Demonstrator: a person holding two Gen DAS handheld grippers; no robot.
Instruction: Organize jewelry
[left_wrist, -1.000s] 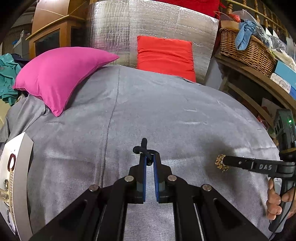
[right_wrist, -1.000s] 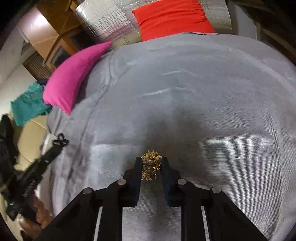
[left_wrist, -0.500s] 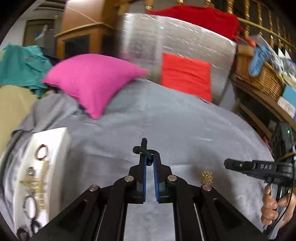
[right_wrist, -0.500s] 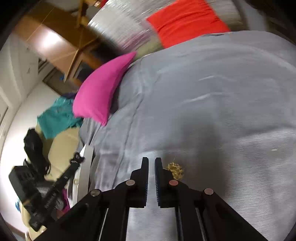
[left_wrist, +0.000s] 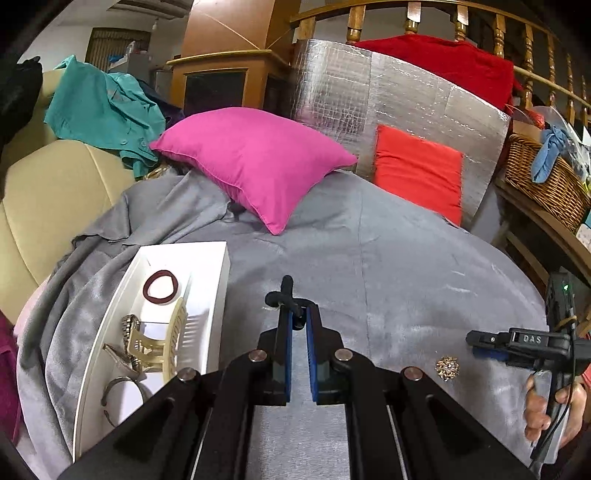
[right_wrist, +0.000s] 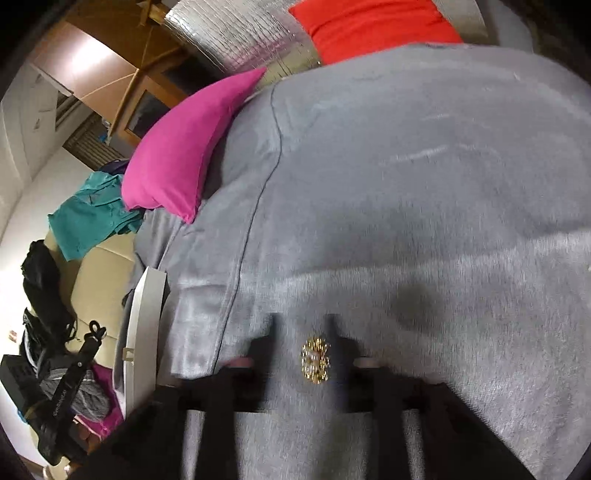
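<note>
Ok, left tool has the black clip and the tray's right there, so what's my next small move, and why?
Probably swing the left tool over the white tray and release there. Its jaws are shut on the black clip, and the tray sits just to the left with other accessories already inside.
</note>
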